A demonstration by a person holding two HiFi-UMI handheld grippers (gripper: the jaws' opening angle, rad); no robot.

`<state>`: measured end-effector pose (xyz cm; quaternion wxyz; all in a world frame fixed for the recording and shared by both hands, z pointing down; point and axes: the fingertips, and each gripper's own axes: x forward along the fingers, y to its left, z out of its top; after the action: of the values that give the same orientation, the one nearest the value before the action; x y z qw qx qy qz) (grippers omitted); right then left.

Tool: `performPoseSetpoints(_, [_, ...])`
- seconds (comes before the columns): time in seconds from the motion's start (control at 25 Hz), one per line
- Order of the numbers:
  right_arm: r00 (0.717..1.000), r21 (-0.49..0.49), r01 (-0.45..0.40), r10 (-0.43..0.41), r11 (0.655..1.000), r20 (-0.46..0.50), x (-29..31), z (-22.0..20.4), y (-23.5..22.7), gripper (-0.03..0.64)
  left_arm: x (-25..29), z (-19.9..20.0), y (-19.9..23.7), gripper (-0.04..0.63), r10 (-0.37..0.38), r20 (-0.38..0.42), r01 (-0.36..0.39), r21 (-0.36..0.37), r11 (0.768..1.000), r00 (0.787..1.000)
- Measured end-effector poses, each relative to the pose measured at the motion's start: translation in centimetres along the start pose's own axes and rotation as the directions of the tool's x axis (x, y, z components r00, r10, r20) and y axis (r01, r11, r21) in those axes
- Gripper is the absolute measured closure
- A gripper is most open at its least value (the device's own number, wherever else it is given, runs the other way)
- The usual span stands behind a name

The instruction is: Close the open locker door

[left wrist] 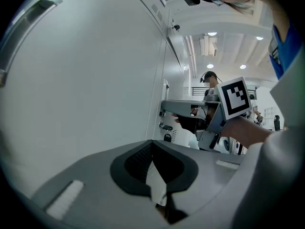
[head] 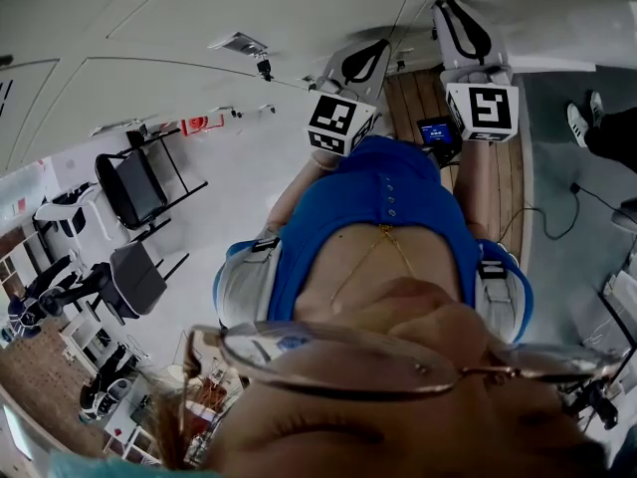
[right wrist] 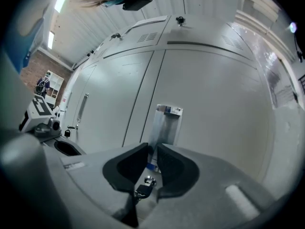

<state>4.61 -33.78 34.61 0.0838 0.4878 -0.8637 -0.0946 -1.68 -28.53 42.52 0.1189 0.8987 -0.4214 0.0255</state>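
Grey door (right wrist: 209,104) has a key (right wrist: 142,191) in it; right claw (right wrist: 152,149) a little spread round key, left claw (left wrist: 152,144) pressed together

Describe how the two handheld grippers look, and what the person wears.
Both the left gripper and right gripper are grey, blunt-nosed shells with black pads lining the jaws. Each carries a white cube printed with black square markers. The person wears a blue top.

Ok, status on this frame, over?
Left hand-held gripper shut, empty. Right hand-held gripper slightly open around the key. Locker door looks flush. No obstruction seen.
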Motion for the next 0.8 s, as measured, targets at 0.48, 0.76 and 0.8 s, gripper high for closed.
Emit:
performPoseSetpoints(0.48, [0.992, 0.094, 0.124, -0.122, 0.988, -0.022, -0.3, -0.4, -0.6, 0.589, 0.8, 0.2, -0.7, 0.597, -0.055, -0.003, 0.055, 0.007, 0.998, 0.998])
performPoseSetpoints(0.76, [0.988, 0.112, 0.15, -0.146, 0.982, -0.04, -0.9, -1.1, -0.4, 0.615, 0.5, 0.0, -1.2, 0.597, -0.077, 0.002, 0.077, 0.0, 0.997, 0.997])
performPoseSetpoints(0.8, [0.988, 0.113, 0.153, -0.15, 0.982, -0.039, -1.0, -1.1, -0.4, 0.615, 0.4, 0.0, -1.3, 0.597, -0.078, 0.003, 0.078, -0.001, 0.997, 0.997])
